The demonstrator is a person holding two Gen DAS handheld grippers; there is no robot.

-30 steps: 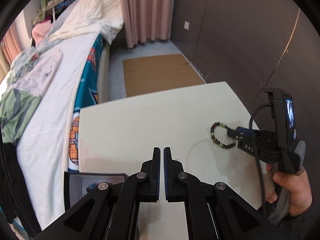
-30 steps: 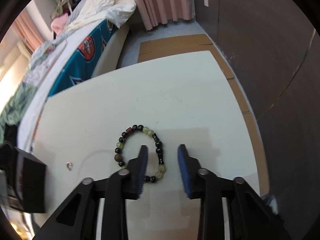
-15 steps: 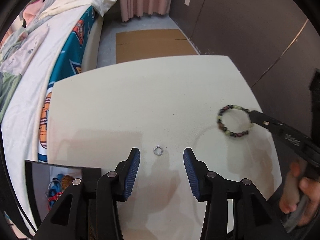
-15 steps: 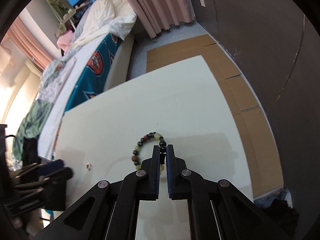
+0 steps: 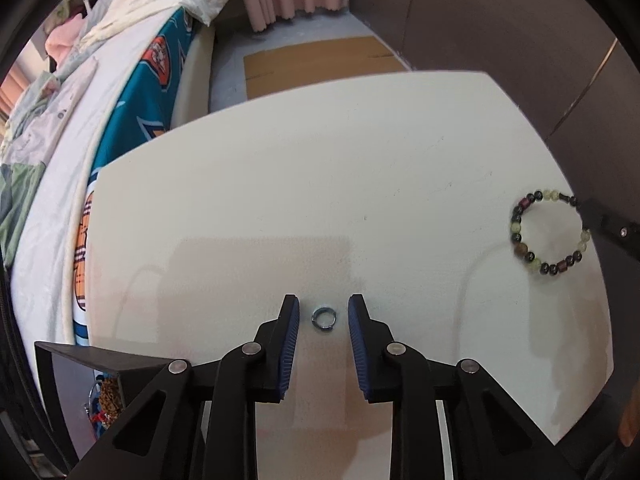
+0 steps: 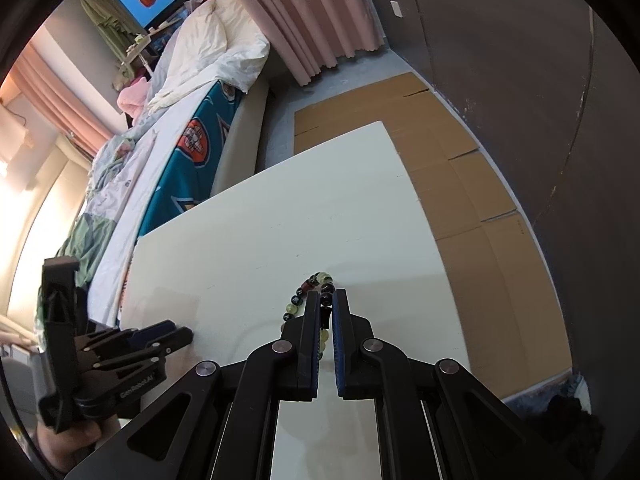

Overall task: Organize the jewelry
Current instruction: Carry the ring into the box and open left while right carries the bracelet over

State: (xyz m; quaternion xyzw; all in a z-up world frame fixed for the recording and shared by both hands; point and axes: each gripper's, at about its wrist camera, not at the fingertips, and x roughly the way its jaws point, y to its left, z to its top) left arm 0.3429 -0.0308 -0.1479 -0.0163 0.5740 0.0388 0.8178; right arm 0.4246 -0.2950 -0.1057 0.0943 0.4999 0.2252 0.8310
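The white table (image 5: 320,200) takes up most of both views — one table, pushed against a bed (image 6: 192,148) on its left, with flattened cardboard (image 6: 460,148) on the floor beyond and to the right. At the table's near-left corner sits one dark open box (image 5: 100,364), with what look like beads and bits of jewelry inside; it is likely where the loose pieces are meant to end up.

Two grippers are at work. The right gripper (image 6: 326,308) has its blue-padded fingers pressed nearly together on one side of the bead bracelet (image 5: 548,232), pinching the strand so the rest of the loop hangs free — a grip on the cord, it seems, because a loose loop offers nothing else to hold. Seen from the left camera, the bracelet is over the right side of the table, well apart from everything else.

The left gripper (image 5: 323,320) is spread, one finger on each side of a small metal ring (image 5: 324,317) lying flat on the table — not touching it as far as I can tell. Straddling it like that sets up a squeeze.

Count: one bracelet, one ring, one box.
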